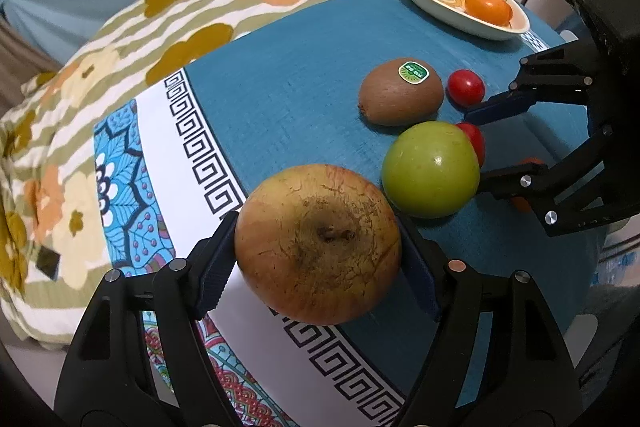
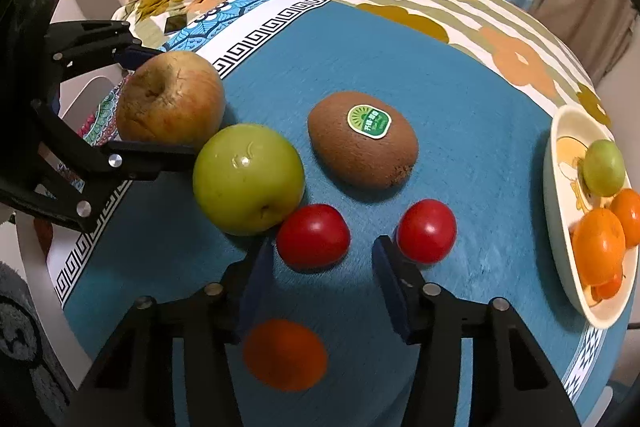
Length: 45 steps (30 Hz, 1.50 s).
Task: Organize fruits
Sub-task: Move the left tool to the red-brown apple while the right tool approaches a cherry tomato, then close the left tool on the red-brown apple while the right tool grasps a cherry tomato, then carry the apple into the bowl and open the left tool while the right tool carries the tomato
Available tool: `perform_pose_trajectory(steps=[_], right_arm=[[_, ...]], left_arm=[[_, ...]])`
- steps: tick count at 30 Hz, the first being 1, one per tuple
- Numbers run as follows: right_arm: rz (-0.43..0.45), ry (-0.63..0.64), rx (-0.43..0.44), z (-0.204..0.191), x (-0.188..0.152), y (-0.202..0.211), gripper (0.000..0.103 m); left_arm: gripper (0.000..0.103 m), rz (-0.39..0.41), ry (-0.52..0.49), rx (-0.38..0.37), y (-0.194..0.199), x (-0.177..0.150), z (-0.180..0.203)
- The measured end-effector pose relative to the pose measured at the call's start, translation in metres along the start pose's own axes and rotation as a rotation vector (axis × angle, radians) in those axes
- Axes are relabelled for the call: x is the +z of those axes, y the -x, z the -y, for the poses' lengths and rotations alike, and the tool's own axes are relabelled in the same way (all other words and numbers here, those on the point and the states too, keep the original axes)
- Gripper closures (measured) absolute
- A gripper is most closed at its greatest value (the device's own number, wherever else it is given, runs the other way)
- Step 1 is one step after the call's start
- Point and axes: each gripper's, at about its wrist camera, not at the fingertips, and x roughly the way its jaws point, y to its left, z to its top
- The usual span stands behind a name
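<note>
The left gripper (image 1: 318, 247) has its pads pressed on both sides of the big apple (image 1: 318, 243), which looks brown, wrinkly and soft, so squeeze gently and lift it straight up. The right gripper (image 2: 320, 291) is not holding anything; its jaws stand apart around a small red tomato (image 2: 313, 235), smooth, shiny and round, so it may roll away unless both pads meet it at its middle. Farther off on the blue cloth (image 2: 460, 99) lie a smooth green apple (image 2: 248, 179) and a fuzzy kiwi (image 2: 362, 139), and the bowl (image 2: 560, 147) with oranges waits at the edge.
</note>
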Motion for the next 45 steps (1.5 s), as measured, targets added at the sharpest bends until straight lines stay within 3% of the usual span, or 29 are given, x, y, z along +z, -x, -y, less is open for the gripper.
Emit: perform_pose_trajectory(steps=[15,26,37,45], right_arm=[[0.015,0.096,0.025,-0.005,0.002,-0.002,0.070],[0.034,0.080,0.041,0.000,-0.003,0.007,0.070],[0.102,0.024,0.034,0.016,-0.008,0.045,0.070],[0.152,-0.057,0.022,0.051,-0.023,0.086,0.070]], left_arm=[[0.023,-0.005,0.073,0.028,0.005,-0.010,-0.002],[0.023,-0.006,0.133,0.055,0.016,-0.014,0.002],[0.023,0.045,0.216,0.084,0.050,0.000,0.008],[0.023,0.099,0.250,0.102,0.076,0.029,0.028]])
